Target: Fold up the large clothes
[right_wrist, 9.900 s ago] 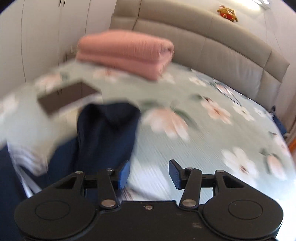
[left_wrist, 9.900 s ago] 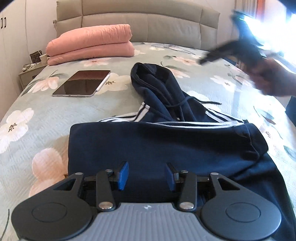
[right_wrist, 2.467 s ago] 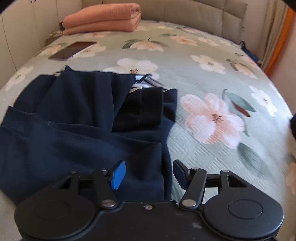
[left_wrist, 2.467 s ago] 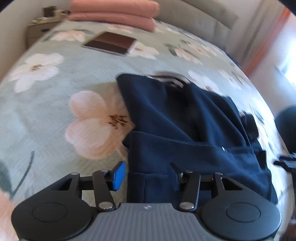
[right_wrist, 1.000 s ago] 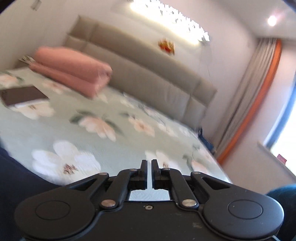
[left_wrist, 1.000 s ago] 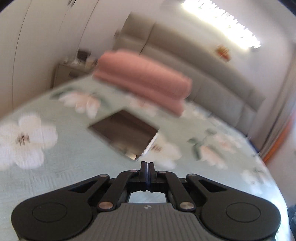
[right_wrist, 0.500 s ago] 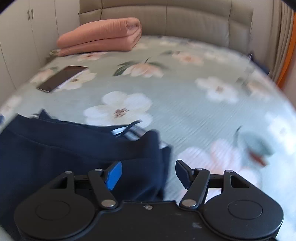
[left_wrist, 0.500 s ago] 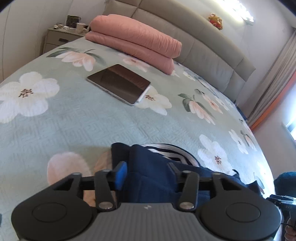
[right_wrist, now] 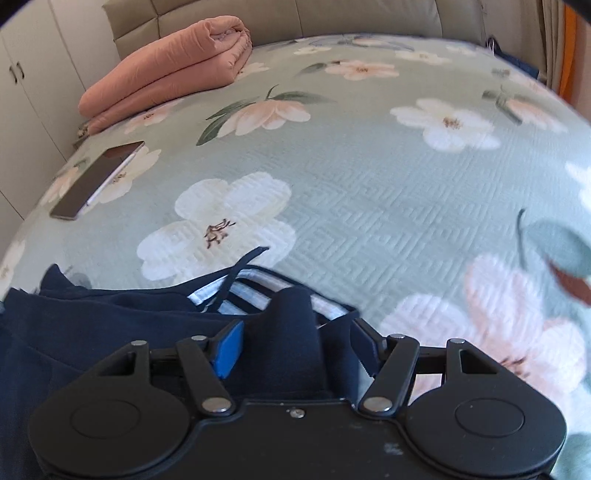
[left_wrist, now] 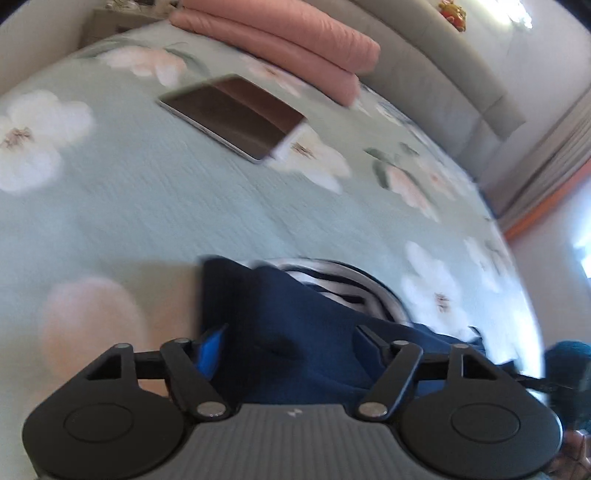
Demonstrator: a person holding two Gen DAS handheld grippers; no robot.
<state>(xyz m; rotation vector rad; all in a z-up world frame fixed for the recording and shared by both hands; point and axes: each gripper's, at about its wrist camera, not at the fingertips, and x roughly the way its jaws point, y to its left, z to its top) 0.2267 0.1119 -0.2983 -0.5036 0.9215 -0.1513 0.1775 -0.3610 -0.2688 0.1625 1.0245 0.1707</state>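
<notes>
- Navy hoodie lay folded at the near edge of the floral bedspread, its dark fabric spreading toward the near left in the right wrist view.
- White-striped sleeve panel showed at the far edge of the folded bundle, with a dark drawstring lying across it and out onto the bedspread.
- Right gripper stood with its jaws spread wide; a raised ridge of navy cloth sat between the two fingers, neither of which pinched it.
- Left gripper likewise had its jaws parted, with the hoodie beneath and between them; the blue pad of the left-hand finger lay at the garment's left edge.
- In the left wrist view, which was motion-blurred, the striped panel curved along the far side of the navy bundle.
- Tablet rested flat on the bedspread well beyond the hoodie, toward the far left; in the right wrist view it appeared at the far left.
- Folded pink blanket lay at the far left against the padded headboard; in the left wrist view it sat just beyond the tablet.
- Small plush toy sat on top of the headboard.
- White cupboard doors stood left of the bed.
</notes>
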